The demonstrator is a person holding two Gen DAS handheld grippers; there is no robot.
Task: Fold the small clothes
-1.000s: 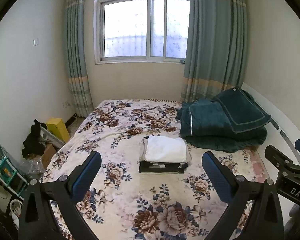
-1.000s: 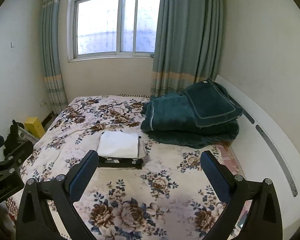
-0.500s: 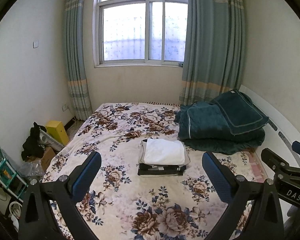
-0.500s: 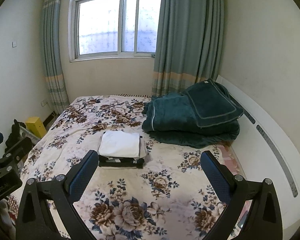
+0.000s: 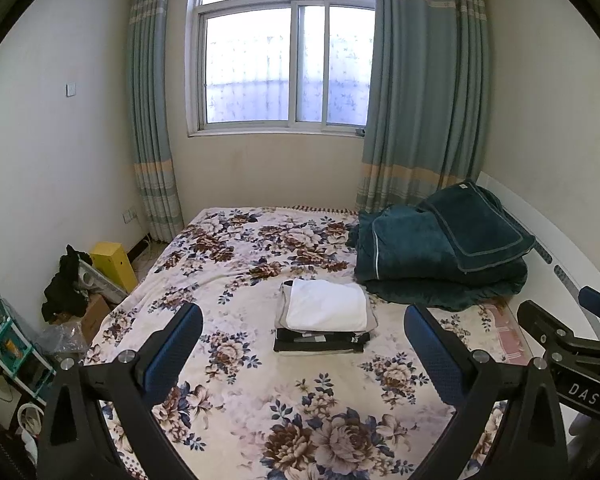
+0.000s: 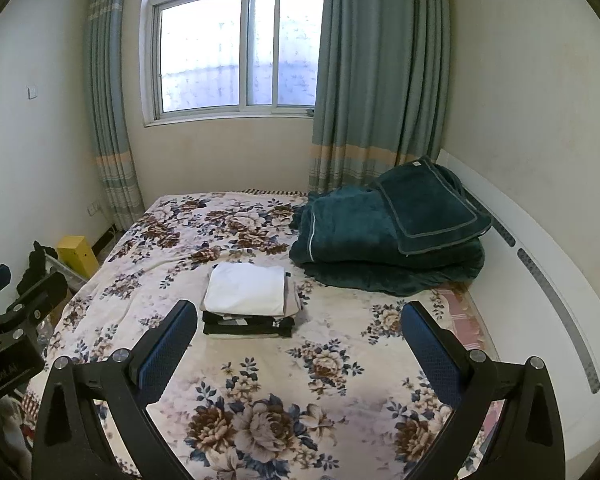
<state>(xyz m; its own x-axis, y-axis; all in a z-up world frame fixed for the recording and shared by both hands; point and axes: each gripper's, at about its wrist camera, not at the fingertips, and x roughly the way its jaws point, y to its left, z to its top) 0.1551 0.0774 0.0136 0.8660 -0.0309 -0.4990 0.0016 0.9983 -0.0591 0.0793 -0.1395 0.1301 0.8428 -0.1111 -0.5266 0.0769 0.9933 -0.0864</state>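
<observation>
A stack of folded clothes [image 5: 324, 322] lies in the middle of the floral bed [image 5: 236, 276], a white piece on top, grey and black pieces under it. It also shows in the right wrist view [image 6: 248, 300]. My left gripper [image 5: 304, 344] is open and empty, held well back above the near part of the bed. My right gripper [image 6: 300, 340] is open and empty too, beside the left one. The right gripper's body shows at the right edge of the left wrist view [image 5: 572, 356].
A folded dark green quilt [image 5: 440, 260] with a pillow on it lies at the bed's far right by the white headboard [image 6: 548, 280]. A yellow box [image 5: 114, 264], black clothing and a small shelf [image 5: 4, 344] stand on the floor at the left. A window and curtains are behind.
Both grippers have drawn back and tilted up a little, so the stack sits lower and farther off. Both stay open and empty.
</observation>
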